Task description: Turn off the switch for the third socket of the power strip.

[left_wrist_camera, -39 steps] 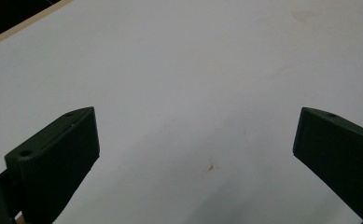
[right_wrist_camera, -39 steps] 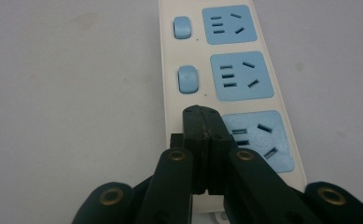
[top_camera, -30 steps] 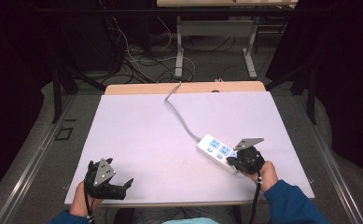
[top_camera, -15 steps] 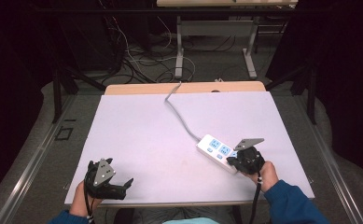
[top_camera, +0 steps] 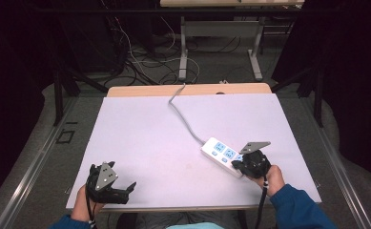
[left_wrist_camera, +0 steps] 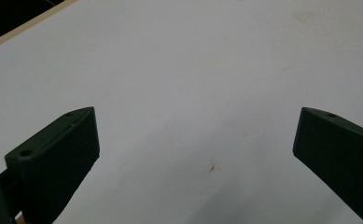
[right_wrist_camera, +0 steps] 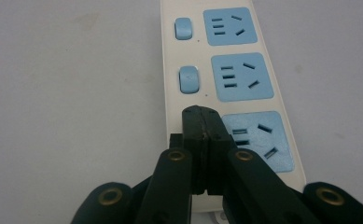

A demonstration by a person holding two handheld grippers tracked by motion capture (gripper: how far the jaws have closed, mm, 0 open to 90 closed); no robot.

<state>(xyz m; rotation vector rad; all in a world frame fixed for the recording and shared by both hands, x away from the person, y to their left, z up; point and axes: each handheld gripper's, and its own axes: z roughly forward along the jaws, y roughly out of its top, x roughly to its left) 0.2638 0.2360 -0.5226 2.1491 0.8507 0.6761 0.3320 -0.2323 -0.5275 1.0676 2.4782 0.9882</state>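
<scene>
Nothing shifted over the last second: your right gripper (right_wrist_camera: pixel 201 116), clenched empty, stayed on the power strip (right_wrist_camera: pixel 230 84) where its nearest switch sits; your left gripper (left_wrist_camera: pixel 195 140) stayed released, well apart.

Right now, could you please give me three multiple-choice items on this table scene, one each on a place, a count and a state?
1. Where on the table does the power strip lie?
A. near the left gripper
B. right of the middle, by the right gripper
C. at the far left corner

2. How many blue sockets does the power strip have?
A. one
B. three
C. five

3. How do the jaws of the left gripper stand?
A. wide apart with nothing between
C. closed on the cord
B. shut together

Answers: 1 B, the high view shows it beside the right gripper. 2 B, the right gripper view shows three. 3 A, bare table lies between them.
</scene>
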